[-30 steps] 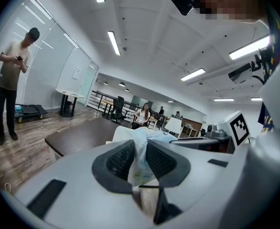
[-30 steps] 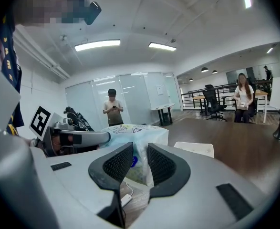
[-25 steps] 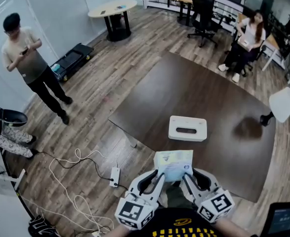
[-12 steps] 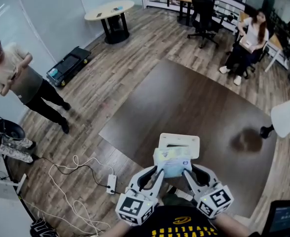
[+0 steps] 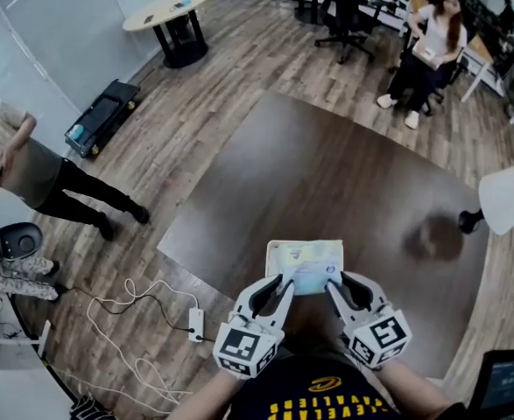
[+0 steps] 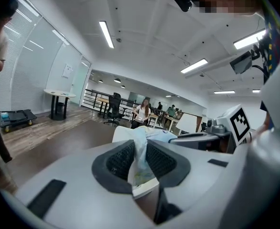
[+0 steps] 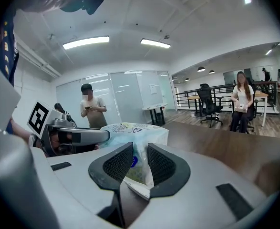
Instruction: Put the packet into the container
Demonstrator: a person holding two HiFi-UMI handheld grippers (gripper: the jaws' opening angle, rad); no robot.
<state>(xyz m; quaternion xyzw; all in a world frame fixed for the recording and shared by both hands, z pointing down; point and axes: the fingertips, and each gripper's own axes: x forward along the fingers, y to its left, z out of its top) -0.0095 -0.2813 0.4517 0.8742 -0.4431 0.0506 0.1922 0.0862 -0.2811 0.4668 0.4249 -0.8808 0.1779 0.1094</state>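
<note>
The left gripper point(image 5: 277, 283) and right gripper point(image 5: 337, 283) sit side by side over the near edge of the table point(image 5: 327, 173), jaws pointing forward. Each is clamped on a near corner of the packet point(image 5: 306, 265). The container showed beyond the packet earlier; the packet now covers it.

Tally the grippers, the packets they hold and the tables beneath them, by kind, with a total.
Grippers: 2, the left gripper and the right gripper
Packets: 1, the packet, clamped by both grippers
Tables: 1, the dark table
Total: 4
</note>
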